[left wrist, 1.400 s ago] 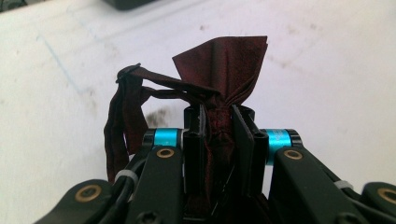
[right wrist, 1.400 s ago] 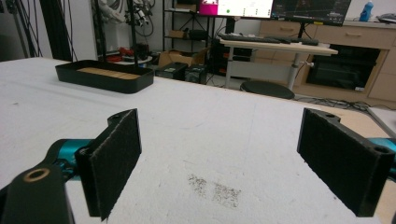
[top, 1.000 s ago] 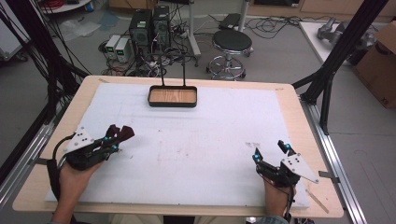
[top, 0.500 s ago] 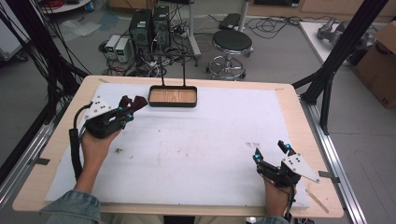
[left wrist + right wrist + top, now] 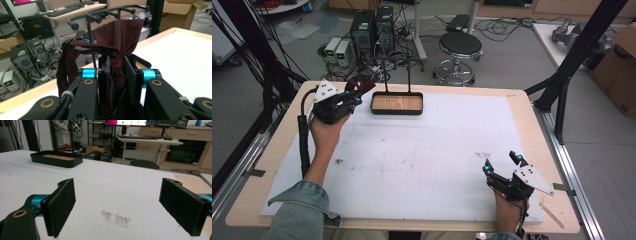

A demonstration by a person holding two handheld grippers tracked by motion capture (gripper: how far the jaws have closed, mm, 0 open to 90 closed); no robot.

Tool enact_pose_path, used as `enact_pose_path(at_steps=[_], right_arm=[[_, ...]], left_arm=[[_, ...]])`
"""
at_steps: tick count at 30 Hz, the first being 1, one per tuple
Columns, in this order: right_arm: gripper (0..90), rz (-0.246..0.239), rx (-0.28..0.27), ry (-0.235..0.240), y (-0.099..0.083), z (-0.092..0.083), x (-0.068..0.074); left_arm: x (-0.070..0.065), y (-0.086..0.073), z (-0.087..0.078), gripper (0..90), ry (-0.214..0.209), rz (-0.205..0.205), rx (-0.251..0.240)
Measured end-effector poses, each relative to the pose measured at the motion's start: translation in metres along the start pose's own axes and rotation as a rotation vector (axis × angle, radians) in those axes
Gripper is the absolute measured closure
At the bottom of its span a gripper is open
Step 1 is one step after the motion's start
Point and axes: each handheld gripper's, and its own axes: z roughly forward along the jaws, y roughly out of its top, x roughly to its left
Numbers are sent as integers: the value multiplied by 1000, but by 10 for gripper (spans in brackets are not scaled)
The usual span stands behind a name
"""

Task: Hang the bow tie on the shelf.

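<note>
1. Left gripper (image 5: 354, 95) sits at the far left of the tabletop (image 5: 512, 107), held in the person's left hand (image 5: 326, 131), with a denim sleeve (image 5: 302, 210) at the near edge. Its grey three-cornered plate faces up and its black cable loops down along the forearm.
2. In the left gripper view, the left gripper (image 5: 117, 77) has its jaws drawn close, pinching a dark red patterned cloth (image 5: 117, 37). The cloth is bunched between the pads and rises above them in a peak; a loop of it hangs off to the left side of the jaws.
3. In the high view, the dark red cloth (image 5: 360, 84) shows at the gripper tip, just left of the black tray (image 5: 397, 110) and above the tabletop's far-left corner area. Cannot tell whether it touches the tray.
4. The black tray has a wood-coloured floor and lies at the far middle of the white mat (image 5: 422, 160). A thin black rack (image 5: 396, 75) stands at its far side; in the left gripper view its pegged top bar (image 5: 105, 13) shows behind the cloth.
5. Right gripper (image 5: 502, 162) rests near the right near corner of the mat, held in the right hand (image 5: 507, 212). Jaws are spread wide with nothing between them.
6. In the right gripper view, the right gripper (image 5: 130, 207) has its two pads well apart over the bare mat; a small dark smudge (image 5: 116, 218) lies on the mat between them. The black tray (image 5: 56, 159) shows far to the left.
</note>
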Motion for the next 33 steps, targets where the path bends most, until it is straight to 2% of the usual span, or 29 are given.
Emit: enact_pose_path(at_steps=[4,8,11,18,23,33], right_arm=[[126,2,3,-1,0,0,-1],[126,7,6,2,0,1,-1],[127,9,10,4,-1,1,-1],[127,12,14,6,-1,2,-1],[127,15,19,6,-1,2,-1],[127,7,27,3,-1,3,-1]], left_arm=[[5,9,9,749,7,2,-16],[14,15,22,749,22,-15,-39],[15,18,30,749,35,-3,-58],[17,26,48,748,11,7,-77],[19,25,58,749,-13,2,-80],[28,18,74,748,-16,-14,-45]])
